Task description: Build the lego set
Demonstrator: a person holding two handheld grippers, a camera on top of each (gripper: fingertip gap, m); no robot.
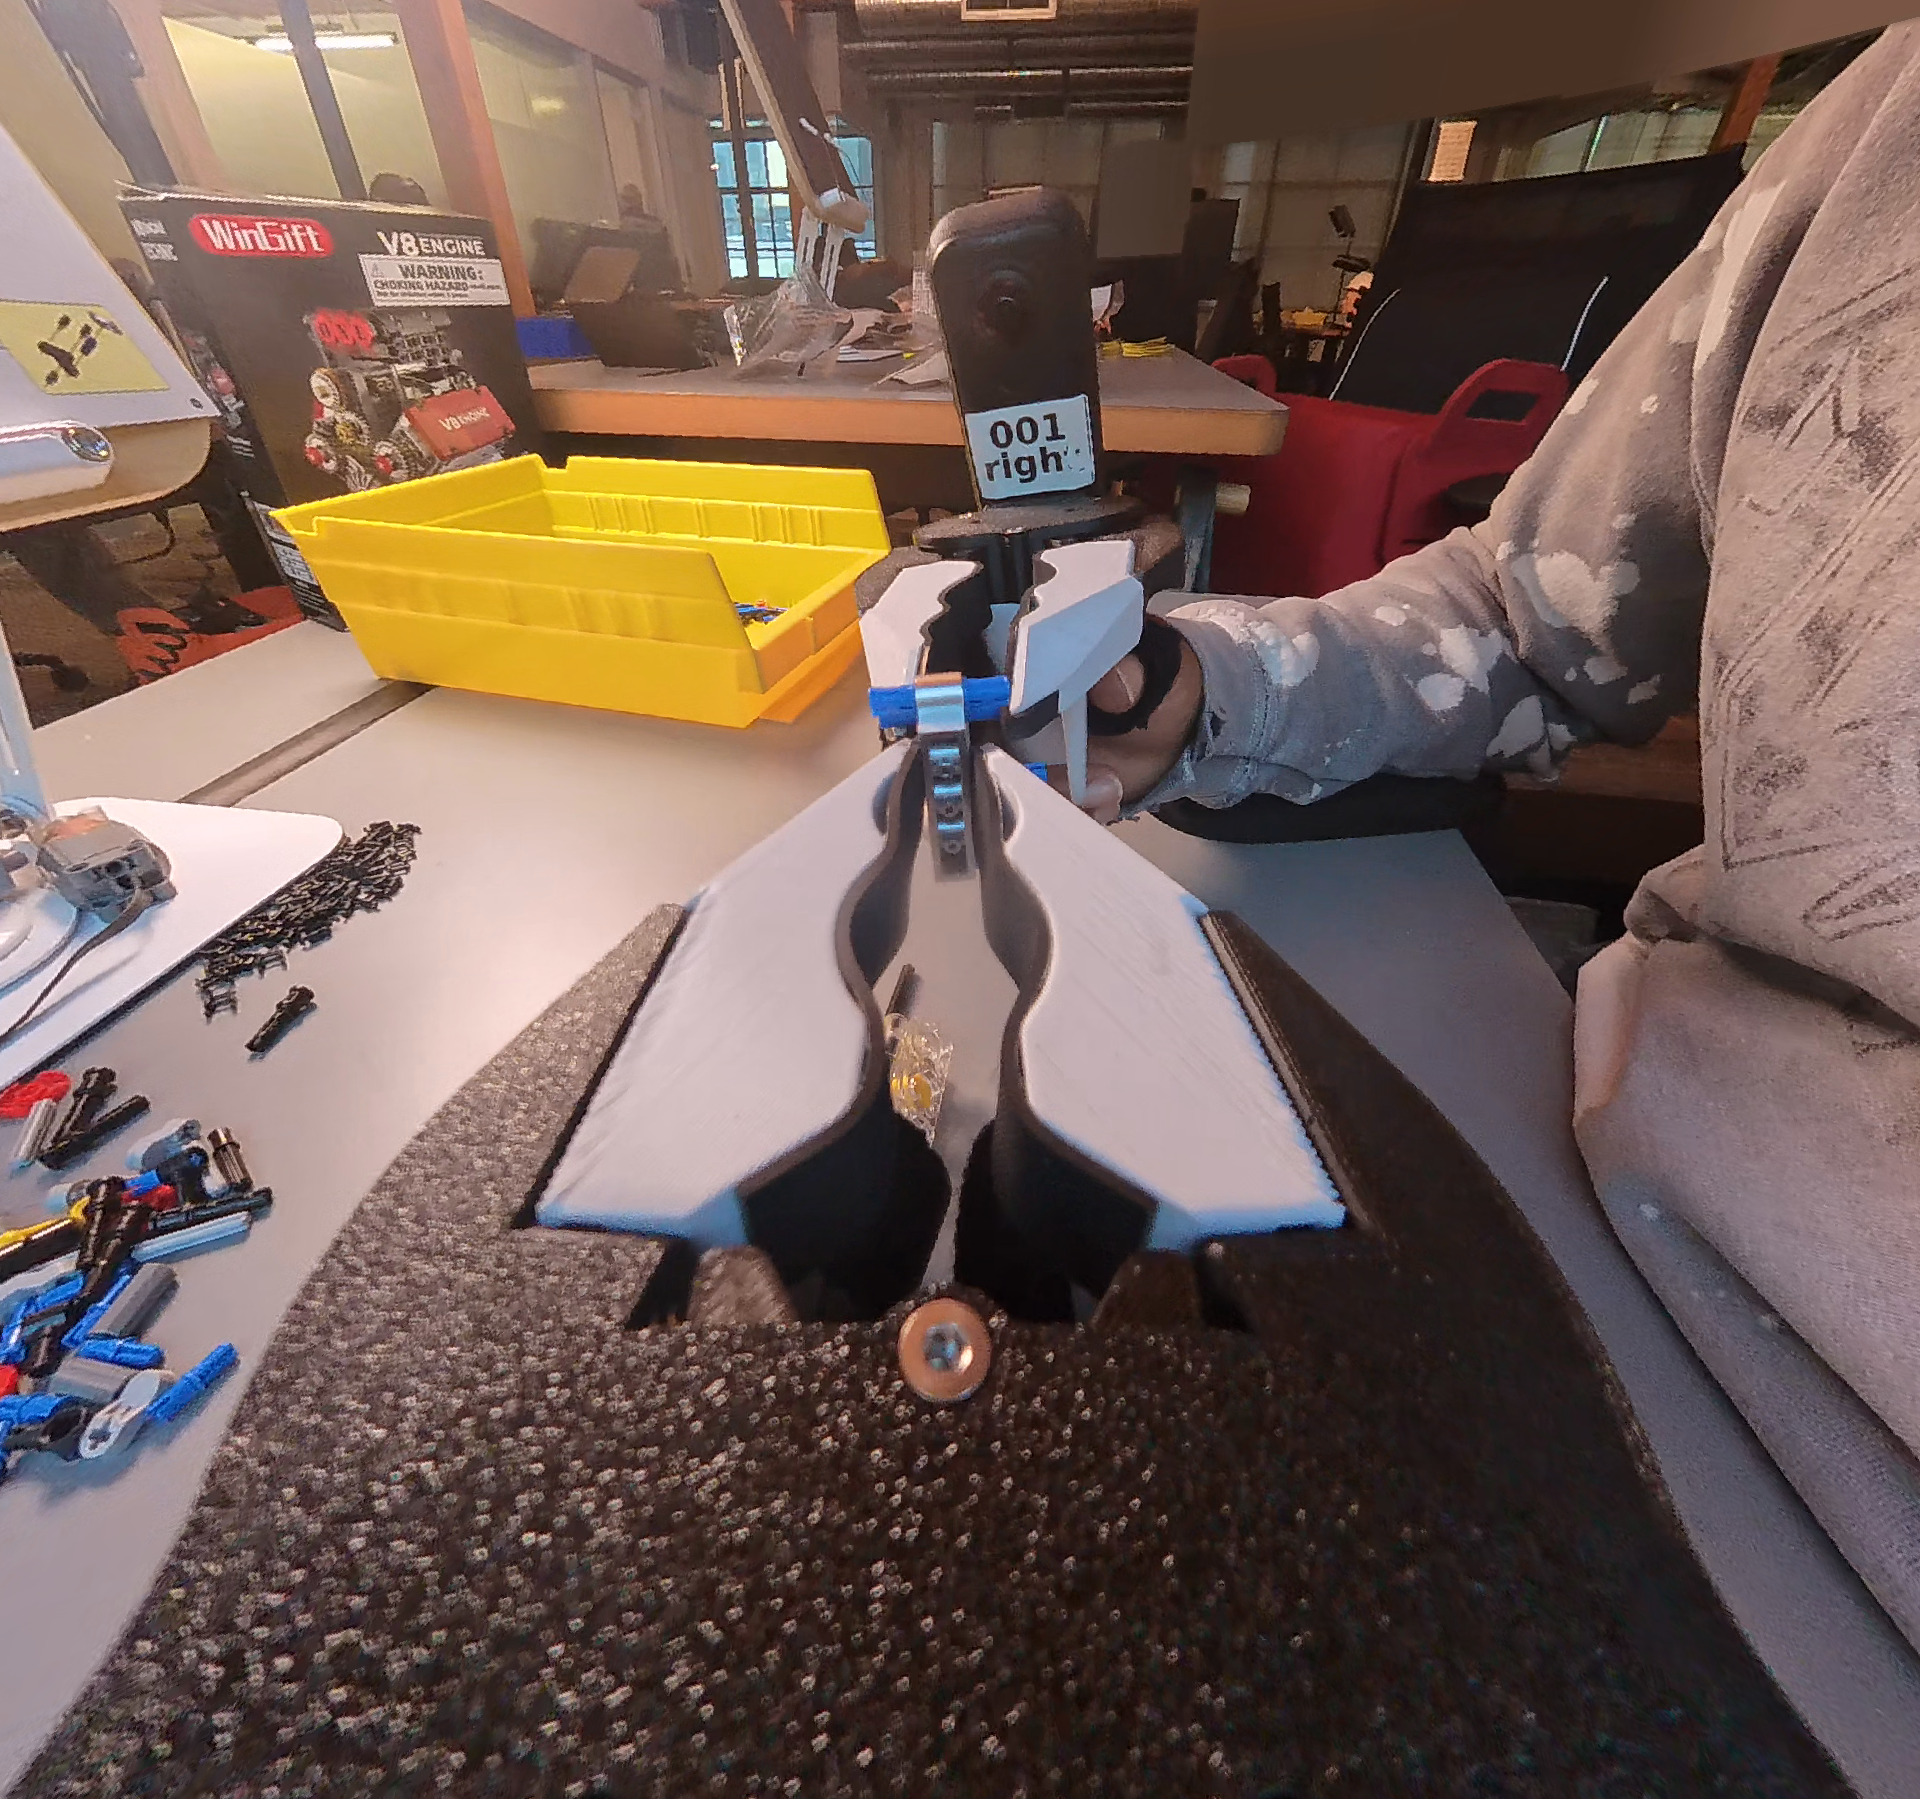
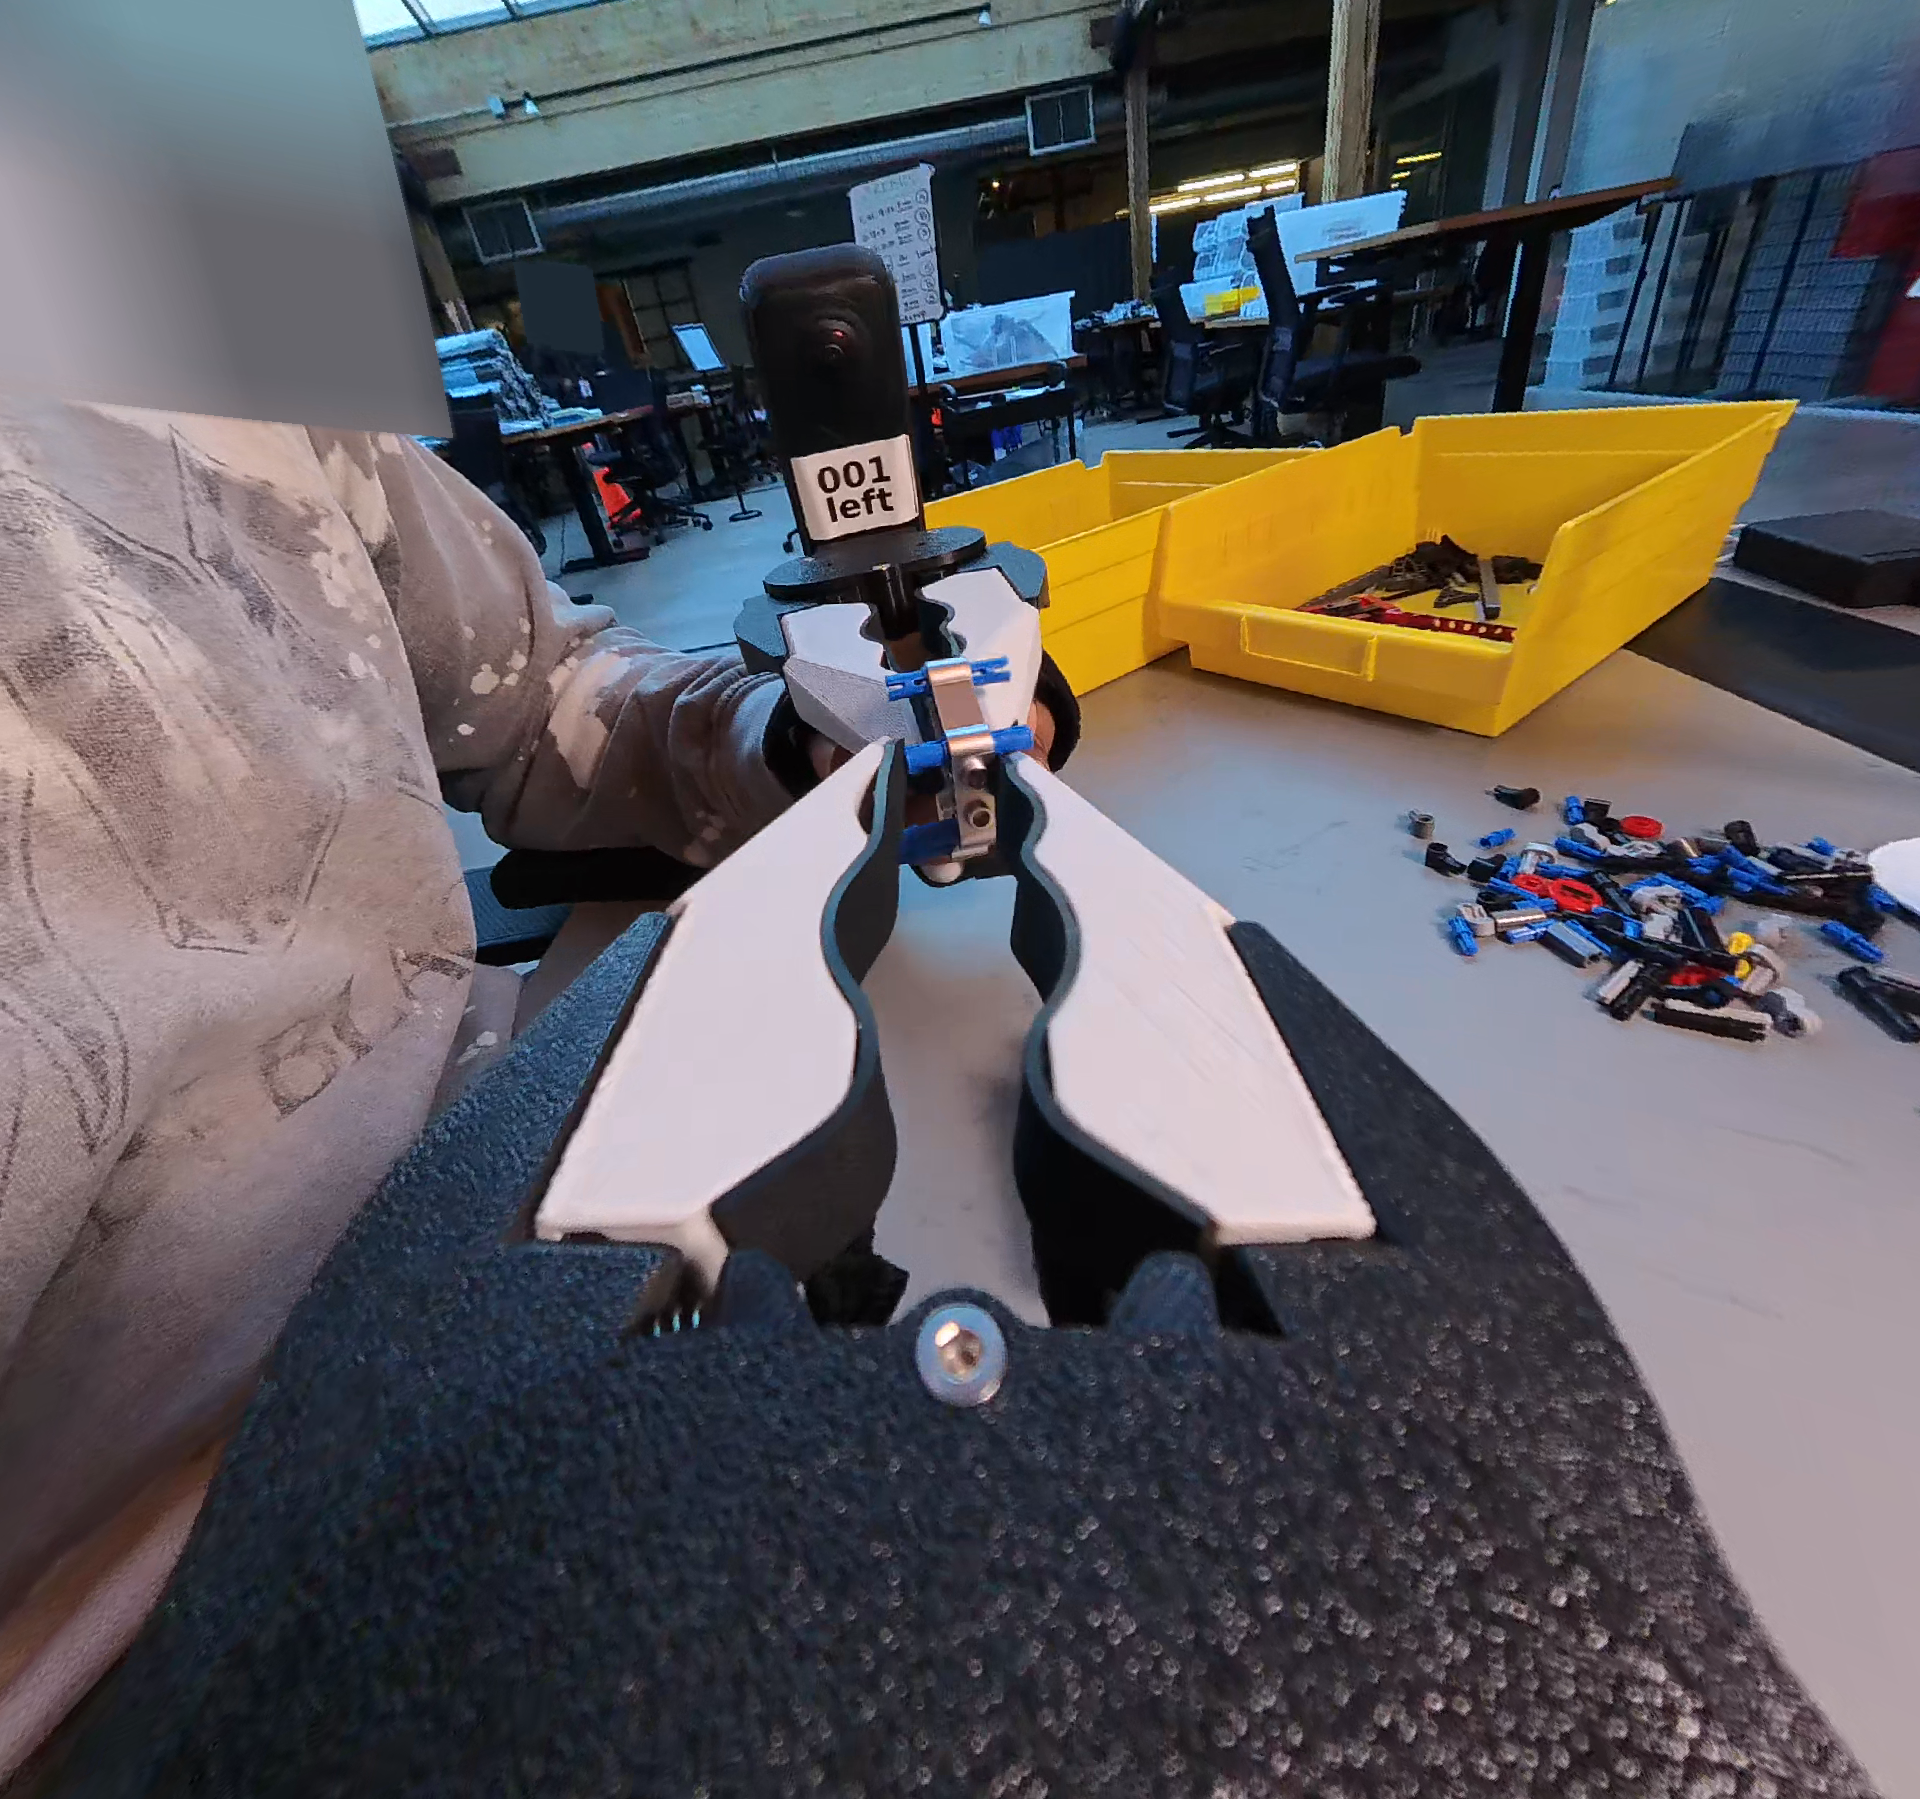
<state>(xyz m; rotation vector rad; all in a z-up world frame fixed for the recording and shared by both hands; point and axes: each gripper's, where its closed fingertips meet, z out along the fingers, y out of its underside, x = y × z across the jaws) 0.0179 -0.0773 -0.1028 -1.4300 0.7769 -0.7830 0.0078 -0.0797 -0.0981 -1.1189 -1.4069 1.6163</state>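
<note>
Fingers of left gripper (image 1: 948,773): pinched on the lower end of a grey beam (image 1: 943,788) fitted with blue pins (image 1: 894,702), held upright above the grey table (image 1: 582,814). Fingers of right gripper (image 2: 951,783): slightly spread around the same beam; contact cannot be told. Nearby: yellow bin (image 1: 582,575), loose black pins (image 1: 312,887), mixed small parts (image 2: 1662,908).

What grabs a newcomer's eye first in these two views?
Centre frame, the left hand-held gripper and right hand-held gripper meet tip to tip on a grey perforated plastic beam with blue pins, held above the grey table. Bright yellow plastic bins sit behind, and a scatter of small blue, black and red plastic parts lies beside them.
</note>
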